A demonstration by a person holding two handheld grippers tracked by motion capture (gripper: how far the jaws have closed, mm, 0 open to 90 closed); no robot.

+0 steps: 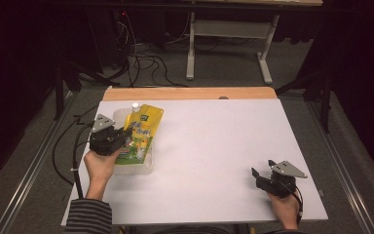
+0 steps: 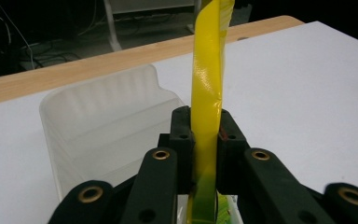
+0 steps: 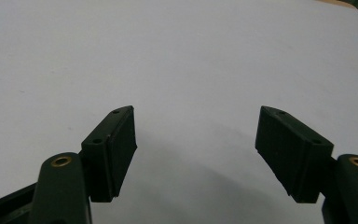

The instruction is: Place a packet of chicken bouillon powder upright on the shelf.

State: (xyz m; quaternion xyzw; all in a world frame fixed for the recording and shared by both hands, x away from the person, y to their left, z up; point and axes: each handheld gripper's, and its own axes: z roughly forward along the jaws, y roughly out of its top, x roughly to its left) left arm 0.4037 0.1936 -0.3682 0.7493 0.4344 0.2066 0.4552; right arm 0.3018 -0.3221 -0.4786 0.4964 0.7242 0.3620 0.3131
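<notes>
My left gripper (image 2: 206,140) was clamped on the yellow pouch (image 1: 140,136), both pads pressed against its flat faces. In the left gripper view the pouch (image 2: 208,79) stood edge-on between the jaws, running upright out of the top of that picture, with a green patch low down at the pads. No gap showed between pads and film.

In the high view the pouch lay tilted over the clear plastic container (image 1: 119,117), its white cap (image 1: 135,105) pointing toward the far edge of the table (image 1: 214,146). Container and pouch sat near the table's left edge, toward the far-left corner. My left hand (image 1: 100,165) held the gripper (image 1: 121,136) at the pouch's left side. In the left gripper view the container (image 2: 102,121) appeared just left of the jaws, translucent and ribbed; I could not tell whether the pouch touched its floor.

My right gripper (image 3: 196,149) had its jaws wide apart with nothing between them, only bare white tabletop beneath. In the high view it (image 1: 260,175) sat near the table's near-right corner, held by my right hand (image 1: 285,207), well apart from the pouch.
</notes>
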